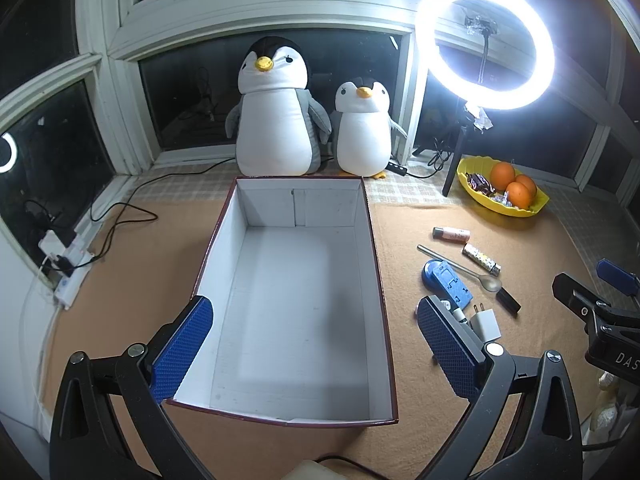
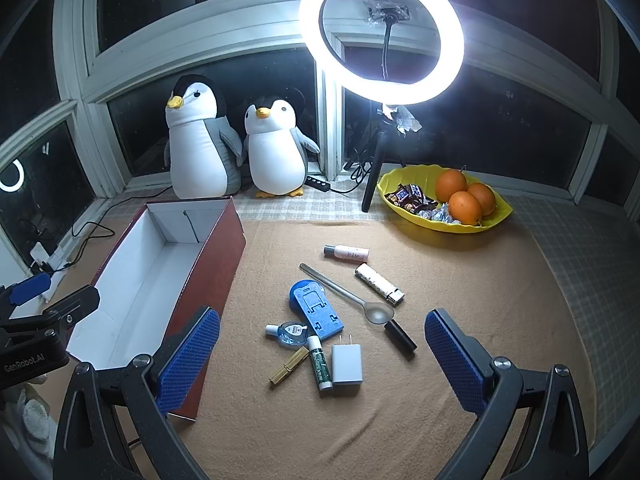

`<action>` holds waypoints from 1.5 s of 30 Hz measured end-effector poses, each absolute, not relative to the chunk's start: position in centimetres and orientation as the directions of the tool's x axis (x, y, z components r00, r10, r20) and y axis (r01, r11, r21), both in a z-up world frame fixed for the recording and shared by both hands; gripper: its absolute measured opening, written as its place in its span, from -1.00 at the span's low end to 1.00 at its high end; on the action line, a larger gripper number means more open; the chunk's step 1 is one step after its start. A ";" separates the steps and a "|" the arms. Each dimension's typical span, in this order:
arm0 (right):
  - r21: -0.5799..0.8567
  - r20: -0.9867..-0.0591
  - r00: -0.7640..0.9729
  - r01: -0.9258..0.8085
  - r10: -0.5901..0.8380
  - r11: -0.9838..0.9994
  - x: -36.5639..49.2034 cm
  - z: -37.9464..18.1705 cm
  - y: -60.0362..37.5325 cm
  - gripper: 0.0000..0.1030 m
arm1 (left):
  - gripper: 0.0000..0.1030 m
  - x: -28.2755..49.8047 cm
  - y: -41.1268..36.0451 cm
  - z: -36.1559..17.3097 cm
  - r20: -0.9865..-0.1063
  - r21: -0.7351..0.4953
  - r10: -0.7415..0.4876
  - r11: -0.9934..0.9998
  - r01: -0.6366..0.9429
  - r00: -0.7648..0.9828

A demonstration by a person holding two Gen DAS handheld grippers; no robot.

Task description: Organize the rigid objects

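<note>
An open, empty box (image 1: 224,240) with white inside and red outside stands on the tan mat; it also shows at the left of the right wrist view (image 2: 216,256). My left gripper (image 1: 314,350) is open above the box's near end. My right gripper (image 2: 322,354) is open above several small items: a white charger plug (image 2: 347,364), a green tube (image 2: 320,364), a wooden clothespin (image 2: 289,366), a blue phone stand (image 2: 316,308), a small blue bottle (image 2: 290,333), a spoon (image 2: 348,294), a black cylinder (image 2: 400,339), a lighter (image 2: 378,283) and a pink bottle (image 2: 347,253).
Two plush penguins (image 2: 200,140) stand at the window behind the box. A ring light (image 2: 382,32) on a tripod and a yellow bowl (image 2: 492,216) with oranges and sweets are at the back right. Cables and a power strip (image 1: 68,276) lie at the left.
</note>
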State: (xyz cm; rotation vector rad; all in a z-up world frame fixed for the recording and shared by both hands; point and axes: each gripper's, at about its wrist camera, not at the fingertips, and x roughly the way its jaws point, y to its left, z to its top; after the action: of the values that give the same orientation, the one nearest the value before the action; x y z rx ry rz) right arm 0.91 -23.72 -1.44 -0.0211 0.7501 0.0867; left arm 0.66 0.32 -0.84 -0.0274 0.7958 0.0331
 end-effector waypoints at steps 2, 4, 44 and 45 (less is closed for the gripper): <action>0.012 -0.682 0.727 -0.086 0.071 0.996 0.8 -1.5 -23.7 0.97 | 0.98 0.7 0.4 -0.9 -0.715 -0.013 0.020 0.999 -0.042 0.699; 0.014 -0.685 0.725 -0.085 0.072 0.996 0.8 -1.5 -23.7 0.97 | 0.98 0.6 0.4 -0.9 -0.715 -0.013 0.020 0.999 -0.042 0.699; 0.048 -0.716 0.696 -0.023 0.050 0.999 1.8 -2.9 -25.8 0.97 | 0.95 1.4 9.1 -4.1 -0.770 0.024 0.187 0.964 -0.265 0.610; 0.045 -0.717 0.695 -0.025 0.050 0.999 1.7 -3.0 -25.8 0.97 | 0.95 1.5 9.6 -4.4 -0.778 0.018 0.186 0.961 -0.274 0.600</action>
State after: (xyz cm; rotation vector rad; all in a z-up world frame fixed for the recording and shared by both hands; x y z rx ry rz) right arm 1.75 -25.77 -3.01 0.0328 0.8012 0.0416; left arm 1.47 9.56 -4.43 -0.1077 0.8881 0.2671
